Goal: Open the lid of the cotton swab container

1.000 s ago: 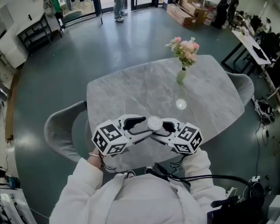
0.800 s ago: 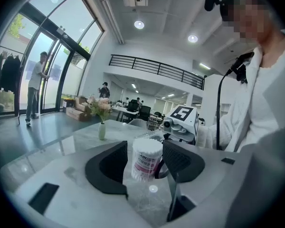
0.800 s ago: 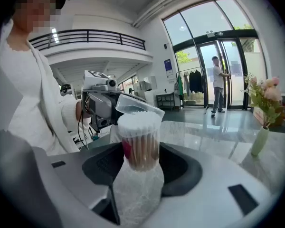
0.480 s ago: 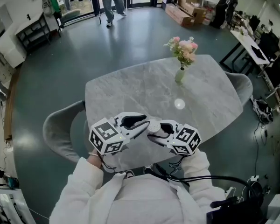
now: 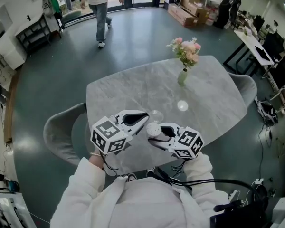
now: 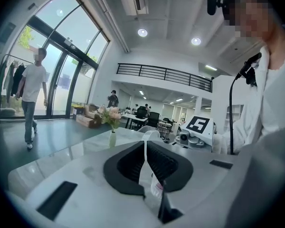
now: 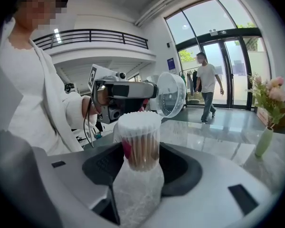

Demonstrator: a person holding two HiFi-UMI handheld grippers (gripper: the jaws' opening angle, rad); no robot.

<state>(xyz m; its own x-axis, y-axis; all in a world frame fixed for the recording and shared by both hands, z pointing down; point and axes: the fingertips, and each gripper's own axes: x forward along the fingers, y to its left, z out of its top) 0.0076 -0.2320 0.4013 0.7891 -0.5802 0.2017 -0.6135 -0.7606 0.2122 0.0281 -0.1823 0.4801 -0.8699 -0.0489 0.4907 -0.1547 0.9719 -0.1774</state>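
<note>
My right gripper (image 7: 138, 161) is shut on a clear round cotton swab container (image 7: 138, 139), upright and packed with swabs, its top uncovered. The clear lid (image 7: 173, 95) is off it, just beyond the container and tilted on edge. My left gripper (image 7: 152, 90) grips the lid's rim. In the left gripper view the lid (image 6: 150, 186) shows edge-on between the jaws, which are closing with the pads on it. From the head view, both grippers meet over the table's near edge: left gripper (image 5: 147, 118) with the lid (image 5: 156, 115), right gripper (image 5: 155, 131) with the container (image 5: 153, 128).
A grey marble table (image 5: 133, 91) carries a green vase of pink flowers (image 5: 185, 65) at its far side. Grey chairs stand at the left (image 5: 59, 132) and right (image 5: 250, 87). A person (image 5: 100, 11) walks across the floor beyond the table.
The left jaws have closed on the lid and drawn it off the container, up and away. The right gripper kept the container. The person at the back has walked nearer.
</note>
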